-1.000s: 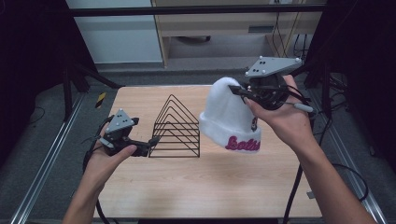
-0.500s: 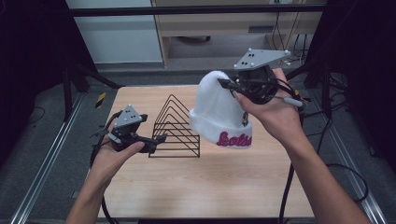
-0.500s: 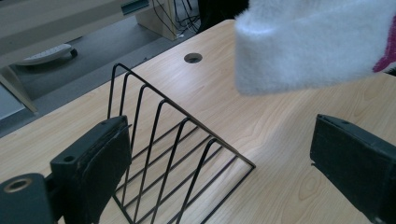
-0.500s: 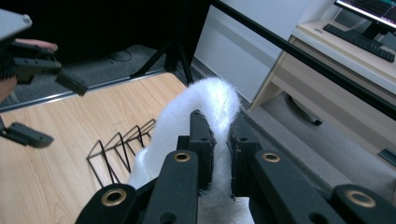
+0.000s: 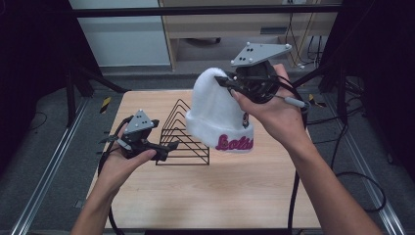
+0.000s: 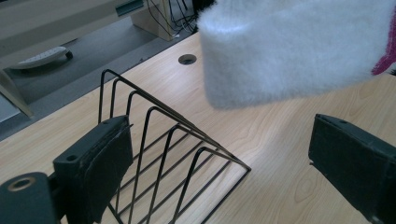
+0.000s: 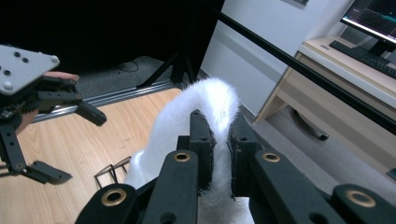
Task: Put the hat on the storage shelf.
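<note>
White fuzzy knit beanie (image 5: pixel 215 115) | pinched at crown by right gripper (image 5: pixel 234 84) fingers, frame centre | black wire rack (image 5: pixel 182 134) lower left | left gripper (image 5: pixel 169 145) fingers wide, empty

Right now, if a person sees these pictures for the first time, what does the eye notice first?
First, the fluffy white hat with pink lettering, hanging above the middle of the wooden table, pinched at its top by the shut right gripper. Next, the black wire rack standing on the table just left of the hat. The left gripper waits open beside the rack's left end, holding nothing.
</note>
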`<state>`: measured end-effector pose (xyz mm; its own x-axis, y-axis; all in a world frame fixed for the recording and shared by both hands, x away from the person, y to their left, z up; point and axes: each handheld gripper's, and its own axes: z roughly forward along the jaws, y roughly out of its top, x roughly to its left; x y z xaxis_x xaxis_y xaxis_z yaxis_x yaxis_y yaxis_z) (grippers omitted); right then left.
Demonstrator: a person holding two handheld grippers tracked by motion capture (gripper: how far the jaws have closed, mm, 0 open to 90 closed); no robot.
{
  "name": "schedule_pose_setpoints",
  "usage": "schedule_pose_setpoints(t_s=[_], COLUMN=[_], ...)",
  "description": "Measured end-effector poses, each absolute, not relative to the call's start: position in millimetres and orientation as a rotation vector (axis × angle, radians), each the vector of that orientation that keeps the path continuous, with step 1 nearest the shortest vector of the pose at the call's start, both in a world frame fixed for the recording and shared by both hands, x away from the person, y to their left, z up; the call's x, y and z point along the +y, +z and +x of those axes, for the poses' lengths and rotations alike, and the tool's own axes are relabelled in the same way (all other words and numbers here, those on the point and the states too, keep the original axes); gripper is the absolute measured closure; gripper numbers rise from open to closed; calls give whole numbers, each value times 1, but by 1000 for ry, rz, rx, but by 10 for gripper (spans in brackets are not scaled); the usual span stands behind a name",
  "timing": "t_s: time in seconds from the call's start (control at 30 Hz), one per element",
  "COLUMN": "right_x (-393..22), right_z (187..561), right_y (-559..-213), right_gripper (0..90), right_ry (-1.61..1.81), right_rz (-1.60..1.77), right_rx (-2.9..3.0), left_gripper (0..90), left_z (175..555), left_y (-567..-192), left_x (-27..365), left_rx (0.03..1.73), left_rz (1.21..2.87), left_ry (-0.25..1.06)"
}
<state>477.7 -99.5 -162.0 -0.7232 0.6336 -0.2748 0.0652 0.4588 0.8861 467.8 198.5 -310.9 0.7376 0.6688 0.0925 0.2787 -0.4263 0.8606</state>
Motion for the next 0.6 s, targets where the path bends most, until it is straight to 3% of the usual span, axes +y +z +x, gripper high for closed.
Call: schedule_pose_setpoints(t_s=[0.6], right_x=[-76], right_z=[481], right_y=[-152], right_gripper=[835], right_ry=[1275], right_rz=[540], right_rx=[2128], left_gripper=[61], left_z=[475], left_y=[-312], left_x=[189], left_rx=[716], left_rz=[2022], left_ry=[524])
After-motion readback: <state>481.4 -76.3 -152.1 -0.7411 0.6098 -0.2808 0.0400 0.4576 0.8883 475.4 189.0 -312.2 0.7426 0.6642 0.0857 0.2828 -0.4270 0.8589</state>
